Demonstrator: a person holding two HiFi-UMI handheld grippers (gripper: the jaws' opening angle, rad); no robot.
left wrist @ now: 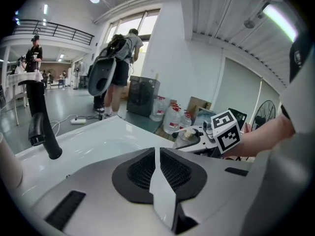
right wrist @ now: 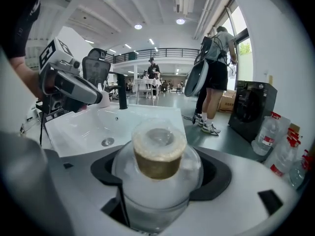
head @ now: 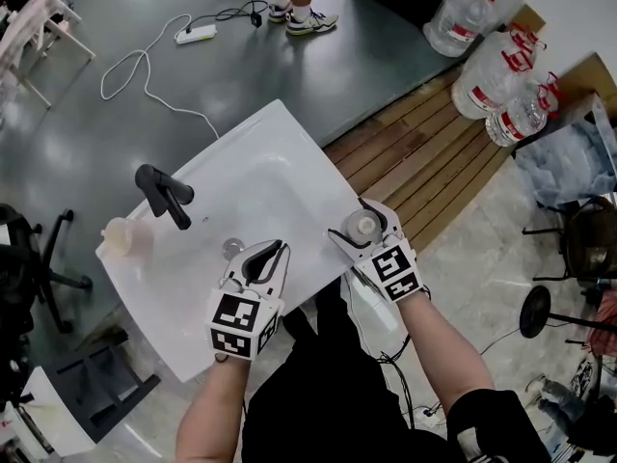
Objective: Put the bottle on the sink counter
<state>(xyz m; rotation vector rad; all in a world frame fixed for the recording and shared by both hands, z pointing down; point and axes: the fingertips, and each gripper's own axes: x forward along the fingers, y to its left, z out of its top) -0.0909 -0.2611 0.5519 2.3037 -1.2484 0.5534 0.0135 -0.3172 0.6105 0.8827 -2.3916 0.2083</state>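
the right gripper [head: 362,228] has its jaws clamped around a clear bottle [right wrist: 156,167] with a brownish stopper, held upright at the right edge of the sink [head: 260,157]. whether its base touches the rim there cannot be told. the left gripper [head: 278,249] hangs over the sink's front edge with its jaws pressed together on nothing.

the step in hand looks like the set-down on the sink's flat rim, which serves as the worktop. to do it well, the person would likely bring the bottle fully inboard of the sink's right edge, where the rim is narrow and a slip would send it off the side. keeping it upright, lowering until the base bears flat, and only then easing the jaws apart should stop it tipping. the basin slope and the black tap [head: 164,196] at the sink's back are best avoided.
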